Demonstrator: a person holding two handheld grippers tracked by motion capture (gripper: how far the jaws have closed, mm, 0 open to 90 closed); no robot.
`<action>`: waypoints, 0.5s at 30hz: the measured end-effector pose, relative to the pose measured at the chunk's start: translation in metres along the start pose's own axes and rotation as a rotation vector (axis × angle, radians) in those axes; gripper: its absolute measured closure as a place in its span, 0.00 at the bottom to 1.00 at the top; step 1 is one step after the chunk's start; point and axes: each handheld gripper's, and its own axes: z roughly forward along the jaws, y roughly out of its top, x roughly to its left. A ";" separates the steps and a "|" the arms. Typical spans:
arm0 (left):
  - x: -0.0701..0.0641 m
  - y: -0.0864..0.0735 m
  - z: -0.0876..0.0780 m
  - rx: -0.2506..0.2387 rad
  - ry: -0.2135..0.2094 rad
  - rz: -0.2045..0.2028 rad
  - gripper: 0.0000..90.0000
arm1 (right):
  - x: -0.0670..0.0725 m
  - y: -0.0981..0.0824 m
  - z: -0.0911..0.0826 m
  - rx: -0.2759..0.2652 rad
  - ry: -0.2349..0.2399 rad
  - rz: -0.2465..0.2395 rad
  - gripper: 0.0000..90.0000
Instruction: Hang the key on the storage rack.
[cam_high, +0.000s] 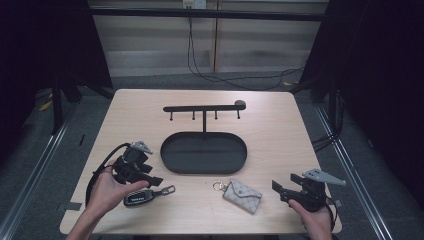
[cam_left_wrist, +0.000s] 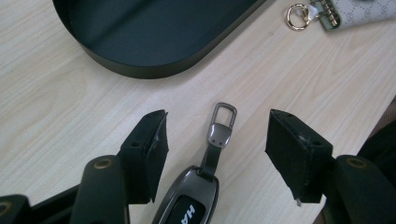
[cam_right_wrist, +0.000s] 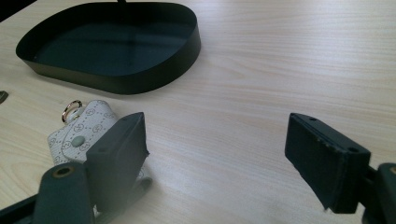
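- Table: pale wood-grain laminate, smooth and matt, so small things should slide on it if nudged; a grip needs to close squarely, not push.
- Key stand: thin black metal bar on 1 post with 4 small pegs hanging under it. Judging from the layout, the likely job is to hang or drop the key items here, so the loop end must stay free of the pads.
- Tray: black oval dish with a low upright rim and a dull finish, at the foot of the post.
- Left gripper: its jaws stand apart with nothing pressed between them, low over the car key fob, which lies on the table near the front edge. In the left gripper view the fob sits between the black pads, untouched. To do this well, I would grip the glossy dark body across its width, leaving the strap and clip clear.
- Right gripper: jaws wide apart, empty, just beside the key pouch.
- Key pouch: pale patterned fabric with 1 snap, soft, flat, with a gold ring.
- Metal clip: small grey rectangular loop, hard and slippery.
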 end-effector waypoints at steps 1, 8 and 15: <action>0.000 0.000 0.000 0.000 0.000 0.000 0.43 | 0.000 0.000 0.000 0.000 0.000 0.000 0.23; 0.003 0.006 0.002 0.033 0.003 0.011 0.43 | 0.000 0.000 0.000 0.002 -0.001 0.000 0.23; 0.004 0.010 0.003 0.053 0.007 0.026 0.43 | 0.000 0.000 0.000 0.001 -0.001 0.001 0.23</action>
